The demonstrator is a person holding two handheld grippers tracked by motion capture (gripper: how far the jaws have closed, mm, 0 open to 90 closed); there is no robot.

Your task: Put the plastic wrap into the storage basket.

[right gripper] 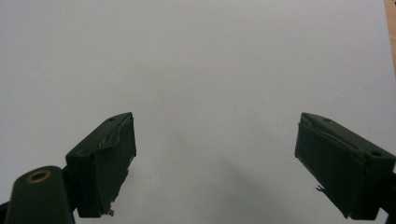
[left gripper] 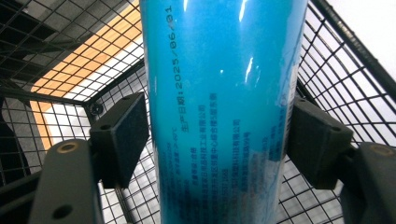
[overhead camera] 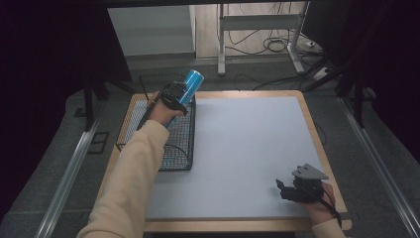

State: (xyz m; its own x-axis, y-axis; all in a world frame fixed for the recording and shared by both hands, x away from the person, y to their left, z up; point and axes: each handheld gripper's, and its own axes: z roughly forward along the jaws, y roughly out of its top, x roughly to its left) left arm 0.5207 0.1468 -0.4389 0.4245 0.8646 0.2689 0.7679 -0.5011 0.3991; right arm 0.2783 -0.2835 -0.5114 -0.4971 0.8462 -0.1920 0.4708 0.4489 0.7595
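The left gripper (overhead camera: pixel 184 92) is clamping the blue can (left gripper: pixel 223 112) between its pads, tilted above the wire basket (overhead camera: pixel 179 163), probably for lowering inside. The right gripper (right gripper: pixel 215 163) is resting spread wide and empty over the mat (right gripper: pixel 196 60), likely keeping clear.

A lab or test workspace, not a home; a wooden table (overhead camera: pixel 317 144) topped with a plain grey mat (overhead camera: pixel 247 148) stands on grey carpet; at twelve o'clock a metal desk frame (overhead camera: pixel 260 29) with loose cables (overhead camera: pixel 277 44) on the floor; dark curtains (overhead camera: pixel 44 59) at nine and three o'clock; metal rails (overhead camera: pixel 64 183) flank the table.
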